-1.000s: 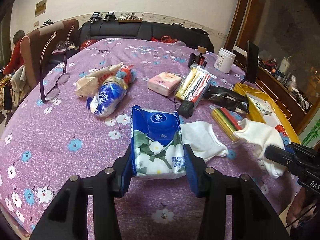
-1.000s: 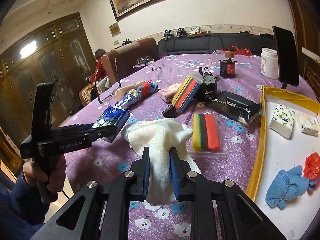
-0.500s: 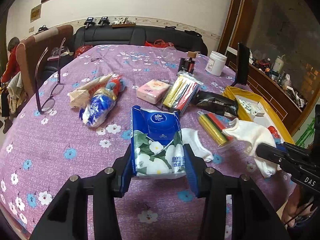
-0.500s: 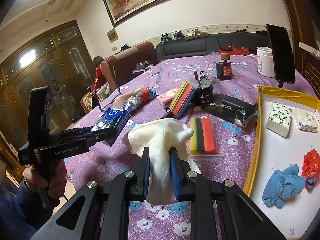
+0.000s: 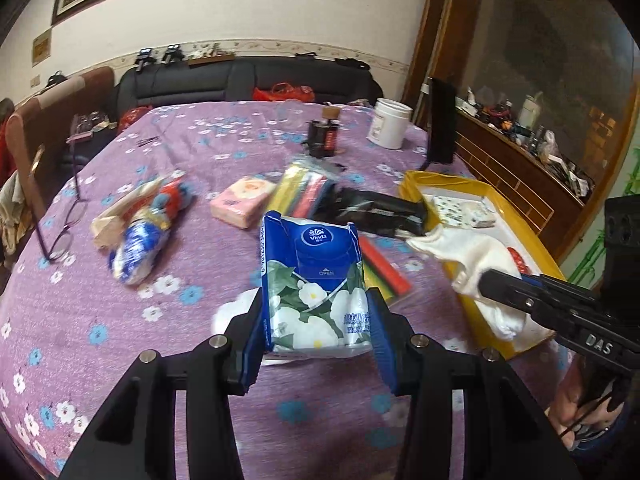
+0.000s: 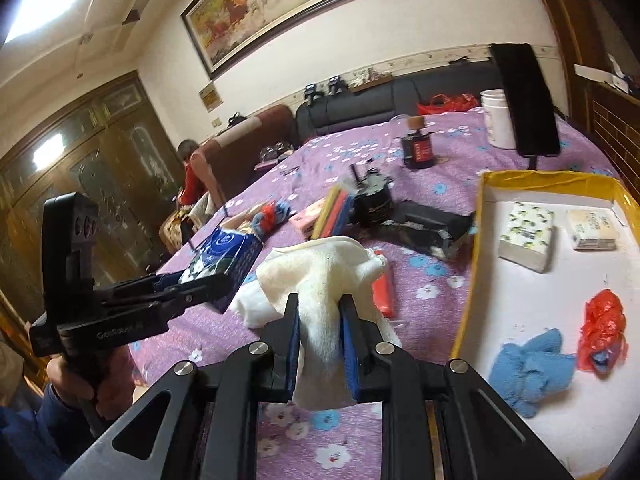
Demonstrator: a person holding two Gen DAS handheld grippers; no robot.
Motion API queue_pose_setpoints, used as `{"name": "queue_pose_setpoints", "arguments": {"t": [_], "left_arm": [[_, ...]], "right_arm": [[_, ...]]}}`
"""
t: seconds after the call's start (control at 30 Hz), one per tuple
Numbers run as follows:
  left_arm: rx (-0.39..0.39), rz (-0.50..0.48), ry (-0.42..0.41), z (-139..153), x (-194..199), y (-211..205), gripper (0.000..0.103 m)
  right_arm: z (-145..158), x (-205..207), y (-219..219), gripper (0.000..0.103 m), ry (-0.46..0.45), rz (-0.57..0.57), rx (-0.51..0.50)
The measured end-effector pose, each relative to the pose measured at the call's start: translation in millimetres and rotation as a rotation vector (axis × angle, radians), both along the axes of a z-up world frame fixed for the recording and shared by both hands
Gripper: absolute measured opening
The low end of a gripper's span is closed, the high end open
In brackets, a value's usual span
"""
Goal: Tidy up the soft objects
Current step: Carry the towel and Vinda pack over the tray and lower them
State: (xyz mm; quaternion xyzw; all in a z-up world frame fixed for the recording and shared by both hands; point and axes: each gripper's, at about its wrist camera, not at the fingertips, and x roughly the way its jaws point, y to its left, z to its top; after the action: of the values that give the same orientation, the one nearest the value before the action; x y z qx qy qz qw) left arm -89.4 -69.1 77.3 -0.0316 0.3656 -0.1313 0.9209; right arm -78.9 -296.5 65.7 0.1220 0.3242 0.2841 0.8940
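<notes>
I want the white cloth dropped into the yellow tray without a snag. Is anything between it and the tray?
Nothing visible blocks it. The right gripper holds the white cloth lifted off the table, just left of the yellow tray. Only the tray's low near wall lies between. Inside, a blue cloth and red bag leave bare floor.

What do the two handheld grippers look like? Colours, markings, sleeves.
Both are matte black with blue finger pads and silver pivot bolts. The left gripper reads "GenRobot.AI" on its side; the right gripper shows white "DAS". Both hands wear dark blue sleeves. No cables are clearly visible.
</notes>
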Motion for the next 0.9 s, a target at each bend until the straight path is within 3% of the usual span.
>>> {"name": "queue_pose_setpoints", "arguments": {"t": [0.37,0.73,0.9], "left_arm": [[-0.012,-0.166,0.037,4,19,-84,0.046],[-0.014,-0.322,0.103,-3,66,-192,0.046],[-0.023,-0.35,0.176,-19,95,-226,0.046]], "right_arm": [[0,8,-76,0.022,0.015,-0.169,0.037],[22,42,-160,0.022,0.068,-0.337,-0.069],[7,79,-185,0.022,0.159,-0.392,-0.15]]}}
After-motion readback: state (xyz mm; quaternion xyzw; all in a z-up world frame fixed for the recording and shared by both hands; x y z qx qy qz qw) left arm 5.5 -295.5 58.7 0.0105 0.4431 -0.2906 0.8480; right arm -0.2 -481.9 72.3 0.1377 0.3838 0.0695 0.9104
